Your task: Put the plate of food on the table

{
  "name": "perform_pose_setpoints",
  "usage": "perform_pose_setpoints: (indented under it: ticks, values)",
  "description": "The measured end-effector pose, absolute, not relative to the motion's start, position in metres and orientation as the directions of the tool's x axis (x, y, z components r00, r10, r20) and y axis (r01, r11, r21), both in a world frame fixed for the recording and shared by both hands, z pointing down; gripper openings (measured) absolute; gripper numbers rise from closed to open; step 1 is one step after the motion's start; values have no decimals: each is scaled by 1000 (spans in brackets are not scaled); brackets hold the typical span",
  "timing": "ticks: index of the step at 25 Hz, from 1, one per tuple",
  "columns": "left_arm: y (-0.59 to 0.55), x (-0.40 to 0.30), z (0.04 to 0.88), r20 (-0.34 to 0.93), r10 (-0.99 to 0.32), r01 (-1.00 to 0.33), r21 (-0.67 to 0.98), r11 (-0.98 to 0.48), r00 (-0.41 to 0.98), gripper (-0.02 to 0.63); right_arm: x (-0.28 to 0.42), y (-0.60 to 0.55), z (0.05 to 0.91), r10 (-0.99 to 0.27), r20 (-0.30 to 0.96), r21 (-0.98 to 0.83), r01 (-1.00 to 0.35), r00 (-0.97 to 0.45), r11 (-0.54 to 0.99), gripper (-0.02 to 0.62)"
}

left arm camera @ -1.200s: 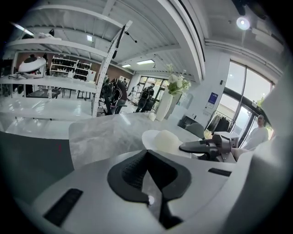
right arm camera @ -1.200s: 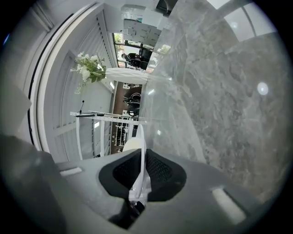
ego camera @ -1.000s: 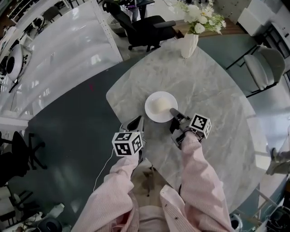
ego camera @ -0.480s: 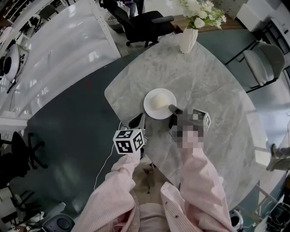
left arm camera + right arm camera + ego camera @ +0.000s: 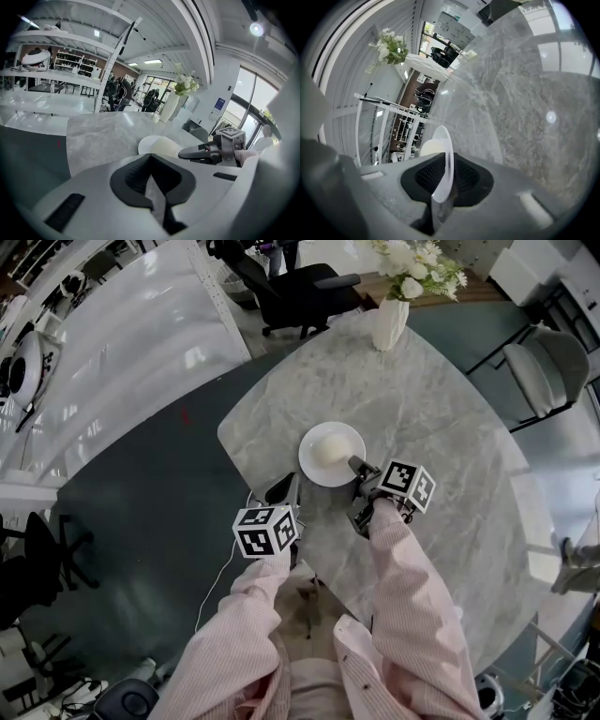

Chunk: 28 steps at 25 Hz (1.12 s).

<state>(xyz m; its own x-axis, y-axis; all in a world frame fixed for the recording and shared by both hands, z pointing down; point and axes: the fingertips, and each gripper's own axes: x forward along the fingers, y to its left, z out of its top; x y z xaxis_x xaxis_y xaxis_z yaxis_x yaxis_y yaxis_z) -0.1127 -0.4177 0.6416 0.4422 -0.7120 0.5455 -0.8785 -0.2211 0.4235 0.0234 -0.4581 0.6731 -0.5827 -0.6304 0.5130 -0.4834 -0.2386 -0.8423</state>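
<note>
A white plate (image 5: 310,466) with a pale mound of food (image 5: 329,450) lies flat on the round marble table (image 5: 441,418). My right gripper (image 5: 355,468) is at the plate's near right rim. In the right gripper view the thin rim (image 5: 443,154) stands between the pads, and the right gripper (image 5: 439,182) still nips it low down while its jaws are opening. My left gripper (image 5: 281,491) hovers near the table's front left edge, short of the plate, shut with nothing in it. The left gripper view shows the left gripper (image 5: 151,161), the plate (image 5: 146,143) and the right gripper (image 5: 186,152) beyond it.
A white vase of flowers (image 5: 391,326) stands at the table's far edge. A black office chair (image 5: 300,292) is behind the table and a grey chair (image 5: 544,371) to its right. Dark floor (image 5: 150,512) lies to the left of the table.
The plate stays on the table with my right gripper at its rim. The right gripper's marker cube has shifted slightly; the left gripper has hardly moved.
</note>
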Motion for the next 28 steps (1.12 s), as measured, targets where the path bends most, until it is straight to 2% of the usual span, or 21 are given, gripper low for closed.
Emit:
perform_pose_setpoints:
  ticks: [10,17,28]
  values:
    - [-417,-111,637,531,-718,-872,436,-223,449,-8,24,-451,674,-611,603,-730,-664,-512,-165,42]
    - [-414,-107,635,528,-718,-871,436,-229,453,-8,29,-445,677,-598,671,-613,-782,-438,-115,90]
    - [-410,-103,634,528,-716,-871,432,-236,456,-8,30,-442,679,-595,693,-561,-823,-407,-90,126]
